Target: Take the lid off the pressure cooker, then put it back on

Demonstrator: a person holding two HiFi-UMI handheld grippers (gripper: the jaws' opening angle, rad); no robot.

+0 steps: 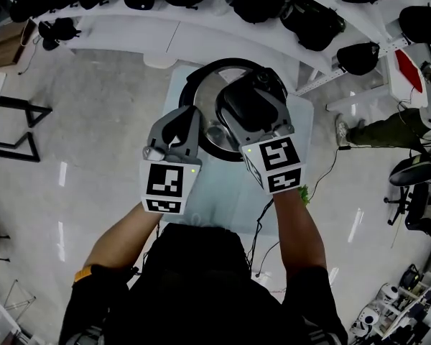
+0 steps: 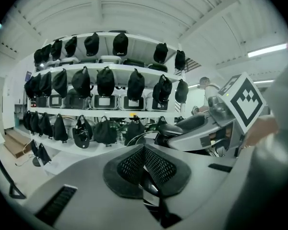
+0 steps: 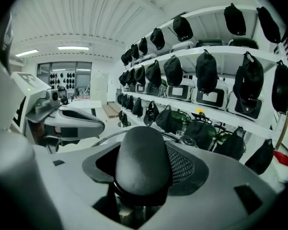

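a small pale worktop (image 1: 223, 189) carries the pressure cooker (image 1: 201, 74) right in front of the person, close enough for both arms to work over it. its lid (image 1: 217, 131) sits on the pot, so the lift looks not yet made, or else the refit is just done. the right gripper (image 1: 255, 117) comes in from above with its fingers (image 3: 182, 164) closed round the lid's black handle (image 3: 143, 164), which fills the gap between them. that is the natural hold for twisting the lid free and raising it. the left gripper (image 1: 181, 121) hangs just beside the pot's left rim, its mesh-padded fingers (image 2: 129, 166) drawn together until the pads meet, with nothing clearly caught between them. it seems parked there to be out of the lid's way, or ready to steady the pot.
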